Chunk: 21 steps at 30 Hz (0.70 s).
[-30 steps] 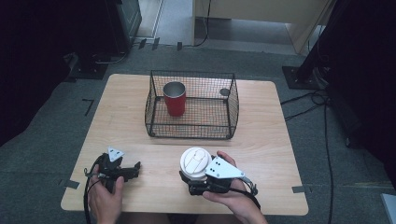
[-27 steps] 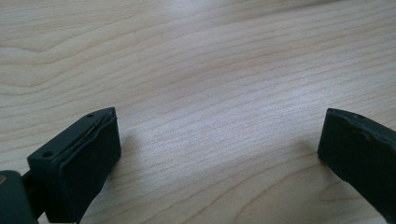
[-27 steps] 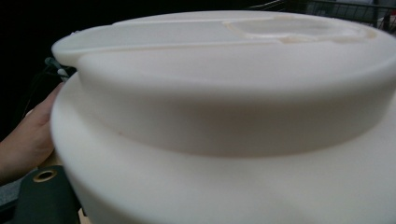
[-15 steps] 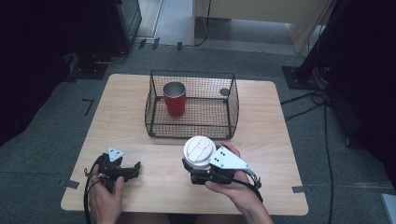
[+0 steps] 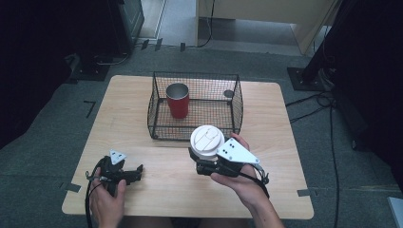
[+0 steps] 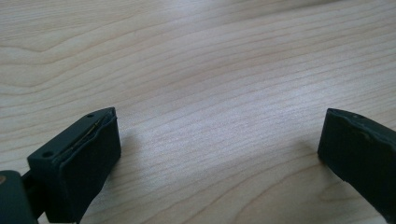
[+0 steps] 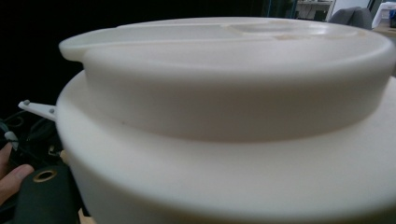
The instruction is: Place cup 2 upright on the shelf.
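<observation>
Now the right gripper (image 5: 202,159), clamping the white cup (image 5: 207,141), has risen toward the basket (image 5: 237,102).

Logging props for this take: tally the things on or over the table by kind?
Cups: 2, a red cup in the basket and a white lidded cup held in the right gripper.
Wire baskets: 1.
Grippers: 2, counting the left gripper, open on the table.
Small dark round thing in the basket: 1.
Total: 6.
</observation>
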Motion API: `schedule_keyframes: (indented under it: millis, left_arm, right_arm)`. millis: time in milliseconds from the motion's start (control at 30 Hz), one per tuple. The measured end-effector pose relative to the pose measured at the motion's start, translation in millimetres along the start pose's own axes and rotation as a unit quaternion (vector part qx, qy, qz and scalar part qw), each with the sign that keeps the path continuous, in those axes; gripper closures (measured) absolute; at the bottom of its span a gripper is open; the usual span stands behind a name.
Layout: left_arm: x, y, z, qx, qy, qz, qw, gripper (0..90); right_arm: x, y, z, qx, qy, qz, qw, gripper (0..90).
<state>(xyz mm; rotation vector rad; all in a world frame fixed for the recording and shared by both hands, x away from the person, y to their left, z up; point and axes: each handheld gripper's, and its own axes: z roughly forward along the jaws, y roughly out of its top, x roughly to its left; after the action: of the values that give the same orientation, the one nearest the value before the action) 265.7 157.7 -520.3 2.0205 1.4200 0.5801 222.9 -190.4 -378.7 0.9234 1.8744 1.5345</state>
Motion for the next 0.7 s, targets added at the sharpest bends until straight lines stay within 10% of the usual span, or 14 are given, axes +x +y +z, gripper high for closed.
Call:
schedule_keyframes:
  millis: [700]
  left_arm:
    - [0.0,0.0,0.0,0.000,0.000,0.000,1.0000,0.0]
  right_arm:
    - [-21.1,41.8,21.4,-0.027,-0.044,-0.015,0.9986,15.8]
